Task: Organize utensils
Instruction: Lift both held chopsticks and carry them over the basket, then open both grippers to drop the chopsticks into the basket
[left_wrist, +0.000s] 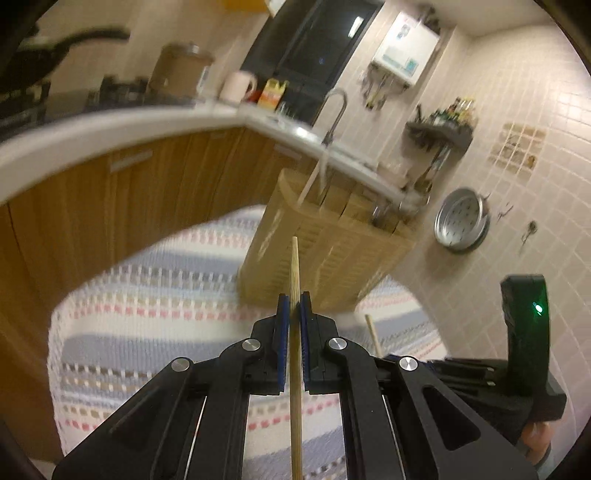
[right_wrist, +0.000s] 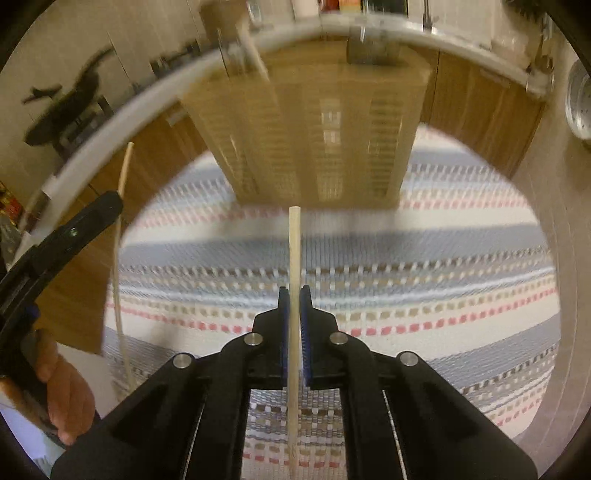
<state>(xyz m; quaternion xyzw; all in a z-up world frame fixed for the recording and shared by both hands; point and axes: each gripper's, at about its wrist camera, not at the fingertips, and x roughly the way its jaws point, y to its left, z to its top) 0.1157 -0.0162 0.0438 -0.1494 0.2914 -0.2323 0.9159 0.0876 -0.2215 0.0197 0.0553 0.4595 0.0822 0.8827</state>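
My left gripper (left_wrist: 294, 299) is shut on a wooden chopstick (left_wrist: 295, 273) that points up toward the slatted wooden utensil holder (left_wrist: 325, 251). My right gripper (right_wrist: 294, 291) is shut on a paler chopstick (right_wrist: 294, 243), its tip just short of the same holder (right_wrist: 310, 129). The holder stands on a striped placemat (right_wrist: 424, 266). It holds a white utensil (left_wrist: 308, 184) and some metal cutlery (left_wrist: 380, 216). The right gripper's body (left_wrist: 524, 332) shows at the right of the left wrist view, with its chopstick's tip (left_wrist: 371, 328). The left gripper's body (right_wrist: 62, 236) and its chopstick (right_wrist: 123, 173) show at the left of the right wrist view.
Behind the mat runs a white-edged kitchen counter (left_wrist: 110, 129) with wooden cabinet doors (left_wrist: 147, 192), a faucet (left_wrist: 336, 114) and a pan (left_wrist: 44, 55). A metal steamer plate (left_wrist: 461, 221) hangs on the tiled wall at the right.
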